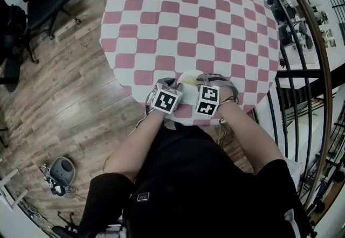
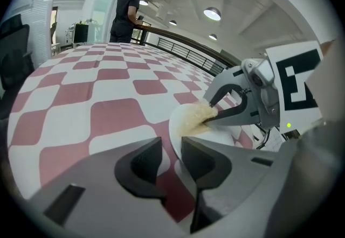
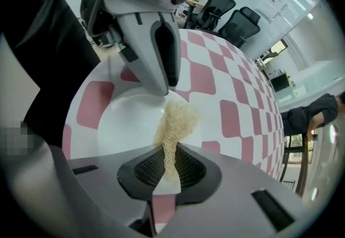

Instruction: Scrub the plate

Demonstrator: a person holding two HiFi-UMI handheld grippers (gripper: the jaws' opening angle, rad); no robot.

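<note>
Checked tablecloth (image 1: 188, 27), white round plate (image 3: 124, 124), yellow scrubber (image 3: 175, 118)

The left gripper (image 2: 171, 152) hides the near rim of the round white plate (image 2: 217, 135) in its own view. The lower end of the pale yellow mesh scrubber (image 3: 173, 124) disappears between the right gripper's (image 3: 168, 162) closed jaws. In the head view both grippers cover most of the plate.
</note>
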